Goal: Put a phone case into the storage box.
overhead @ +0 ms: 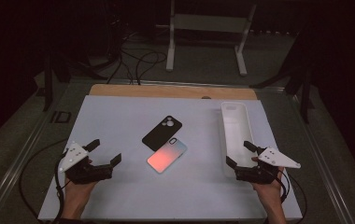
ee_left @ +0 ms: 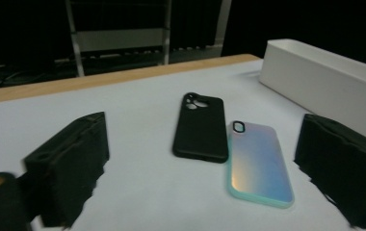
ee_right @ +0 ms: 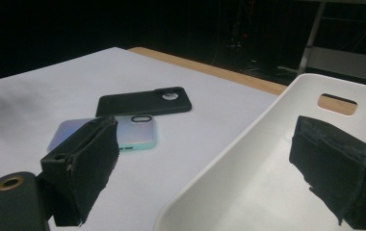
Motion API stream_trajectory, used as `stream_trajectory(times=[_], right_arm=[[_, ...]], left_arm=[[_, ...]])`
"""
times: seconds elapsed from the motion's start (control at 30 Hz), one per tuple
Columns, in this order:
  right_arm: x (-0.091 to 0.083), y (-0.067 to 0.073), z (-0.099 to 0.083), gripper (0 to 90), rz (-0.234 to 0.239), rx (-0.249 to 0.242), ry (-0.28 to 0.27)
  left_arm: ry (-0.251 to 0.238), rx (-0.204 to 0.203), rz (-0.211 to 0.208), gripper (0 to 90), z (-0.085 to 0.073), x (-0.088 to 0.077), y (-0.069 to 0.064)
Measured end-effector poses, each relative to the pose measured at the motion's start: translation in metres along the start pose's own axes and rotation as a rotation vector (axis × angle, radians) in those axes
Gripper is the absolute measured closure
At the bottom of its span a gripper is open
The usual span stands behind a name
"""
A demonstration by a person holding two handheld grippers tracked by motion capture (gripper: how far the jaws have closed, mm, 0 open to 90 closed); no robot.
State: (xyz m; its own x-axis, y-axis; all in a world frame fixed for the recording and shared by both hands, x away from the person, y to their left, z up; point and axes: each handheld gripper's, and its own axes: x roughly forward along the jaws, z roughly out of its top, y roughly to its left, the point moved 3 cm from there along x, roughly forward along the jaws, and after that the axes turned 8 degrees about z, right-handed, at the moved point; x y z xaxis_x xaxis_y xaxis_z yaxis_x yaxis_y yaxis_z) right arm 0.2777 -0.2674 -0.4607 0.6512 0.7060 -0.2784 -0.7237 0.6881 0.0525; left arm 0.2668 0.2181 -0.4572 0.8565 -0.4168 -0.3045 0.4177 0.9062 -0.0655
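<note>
Cases: black case (overhead: 162,132) and iridescent case (overhead: 166,155) lie touching mid-table, within your reach. Left gripper (overhead: 106,153) spread, empty; right gripper (overhead: 240,153) spread over white tray (overhead: 234,113), ready for sorting.

Each bare hand is wrapped around a black two-jaw tool: the left gripper (overhead: 106,152) and the right gripper (overhead: 239,153). A pale grey three-cornered plate is carried on top of each, and a dark cable is trailed behind.
</note>
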Motion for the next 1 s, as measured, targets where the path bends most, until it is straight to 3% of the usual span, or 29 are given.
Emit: stream_trajectory(times=[0.2,0.4,0.47,0.8,1.0], right_arm=[[-0.002,0.002,-0.001,10.1,0.008,0.000,-0.010],[-0.001,0.002,-0.004,10.1,0.014,0.002,-0.011],[0.002,0.003,-0.006,10.1,0.020,-0.004,-0.006],[0.003,0.004,-0.007,10.0,0.030,-0.005,-0.002],[0.003,0.004,-0.006,10.1,0.024,-0.008,-0.004]], left_arm=[[-0.024,0.019,0.068,1.8,-0.001,-0.017,0.015],[-0.054,0.012,0.090,1.0,-0.001,-0.026,0.023],[-0.055,0.027,0.103,0.9,-0.001,-0.027,0.024],[-0.032,0.008,0.117,0.9,-0.002,-0.026,0.026],[0.018,0.040,0.123,0.9,0.000,-0.021,0.021]])
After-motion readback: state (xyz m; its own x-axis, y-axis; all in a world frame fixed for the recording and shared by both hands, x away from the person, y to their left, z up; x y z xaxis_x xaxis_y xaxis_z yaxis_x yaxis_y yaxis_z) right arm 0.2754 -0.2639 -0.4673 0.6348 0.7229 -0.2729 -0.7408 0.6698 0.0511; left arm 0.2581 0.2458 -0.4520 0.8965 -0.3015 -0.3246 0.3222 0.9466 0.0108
